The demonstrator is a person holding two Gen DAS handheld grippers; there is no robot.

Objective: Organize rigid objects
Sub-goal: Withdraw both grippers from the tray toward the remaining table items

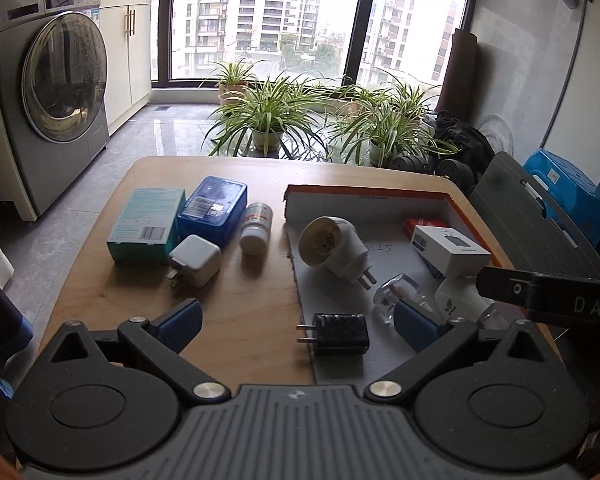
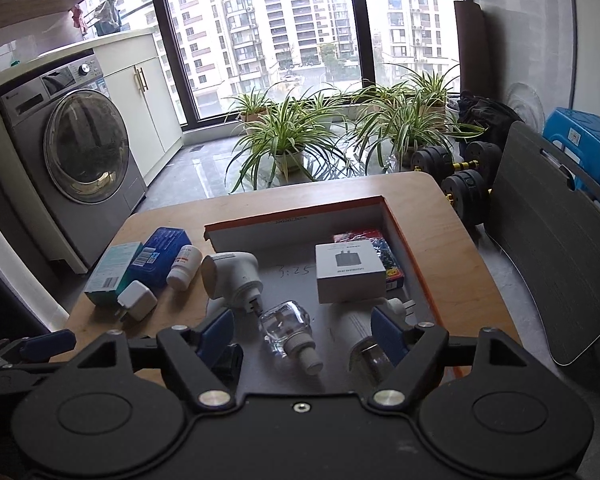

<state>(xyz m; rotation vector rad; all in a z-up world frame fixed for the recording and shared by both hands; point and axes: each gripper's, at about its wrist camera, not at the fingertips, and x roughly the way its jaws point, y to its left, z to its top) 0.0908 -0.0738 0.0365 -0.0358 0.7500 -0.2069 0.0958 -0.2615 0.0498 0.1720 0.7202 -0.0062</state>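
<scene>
On the wooden desk [image 1: 240, 320], far left: teal cardboard box [image 1: 144, 226], blue plastic case [image 1: 213, 209], white pill bottle [image 1: 256, 229], white cube charger [image 1: 195, 260]. Left tongs [image 1: 298, 322] gape empty above the black plug adapter [image 1: 342, 335] inside the orange-rimmed tray [image 1: 476, 222]. Right tongs [image 2: 302, 330] spread open over the clear glass bottle [image 2: 286, 330], not touching.

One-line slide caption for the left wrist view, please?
Open left tool above black charger in orange-rimmed tray; boxes and pill bottle wait outside.
</scene>
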